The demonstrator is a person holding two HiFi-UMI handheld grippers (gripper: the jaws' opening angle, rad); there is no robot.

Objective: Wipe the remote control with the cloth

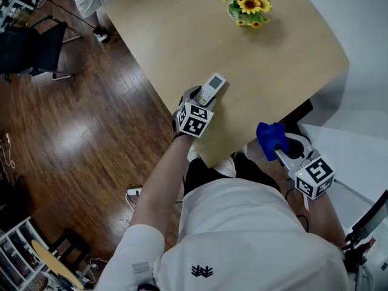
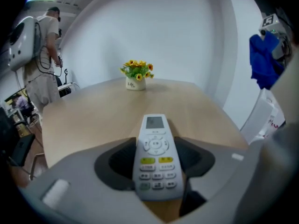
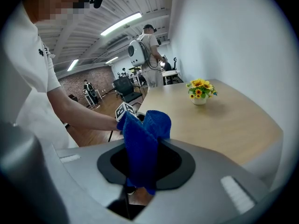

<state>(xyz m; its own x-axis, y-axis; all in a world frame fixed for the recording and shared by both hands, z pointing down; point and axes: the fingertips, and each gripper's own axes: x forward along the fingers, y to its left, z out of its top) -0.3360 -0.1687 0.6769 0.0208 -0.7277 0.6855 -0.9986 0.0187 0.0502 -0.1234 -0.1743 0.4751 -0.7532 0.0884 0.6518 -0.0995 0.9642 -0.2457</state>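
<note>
Remote (image 2: 156,157): flat on the surface (image 1: 182,35), close to the near edge, long way pointing straight out from the jaws, screen end far, buttons end near.
Left gripper (image 1: 200,99): jaws squeezed on the remote's two long sides.
Cloth (image 3: 140,143): blue, bunched up, off past the surface edge, well apart to the right of the remote.
Right gripper (image 1: 282,147): jaws pinched tight on the cloth.
Next, a guess: cloth over to the left, then rubbed along the remote.
In the way: nothing seen; flowers (image 1: 248,2) far at the back.
</note>
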